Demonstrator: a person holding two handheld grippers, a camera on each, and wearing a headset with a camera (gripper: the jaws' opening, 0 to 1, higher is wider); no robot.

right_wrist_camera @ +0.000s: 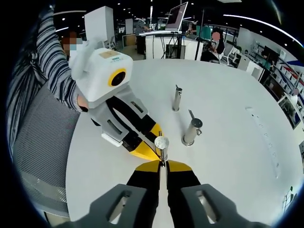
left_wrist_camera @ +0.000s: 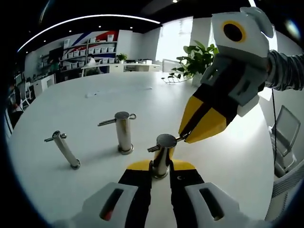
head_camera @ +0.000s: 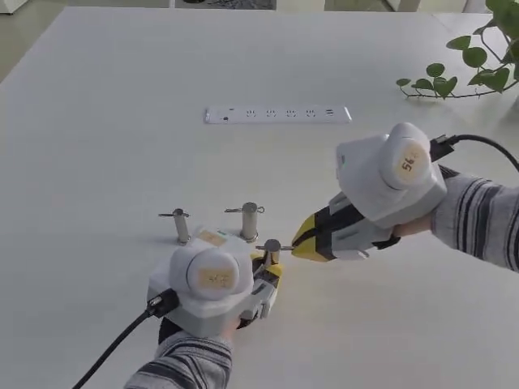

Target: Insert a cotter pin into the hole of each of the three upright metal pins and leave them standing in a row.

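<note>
White bench [head_camera: 97, 121] in an open office carries the work. Close to the person stands the nearest pin [left_wrist_camera: 164, 154], upright. The left tongs [left_wrist_camera: 160, 166] are clamped on the lower shank of the nearest pin, one jaw on each side of it. A cotter pin [left_wrist_camera: 152, 148] lies level through the hole under this pin's head, its tip poking out on the far side. The right tongs [left_wrist_camera: 185, 135] come in from the right of the nearest pin, their jaws closed down to a thin slit on the cotter pin's other end.

Just beyond the nearest pin and a little left stands the second pin [head_camera: 250, 220], upright, with the second cotter pin [left_wrist_camera: 110, 121] through its head. Farther left of the nearest pin is the third pin [head_camera: 180, 225], also fitted, with the third cotter pin [left_wrist_camera: 53, 138]. Both are apart from the tongs.

Well beyond the nearest pin a white power strip [head_camera: 278, 114] lies flat. Far beyond it to the right, a leafy plant [head_camera: 470, 57] trails onto the bench edge.
</note>
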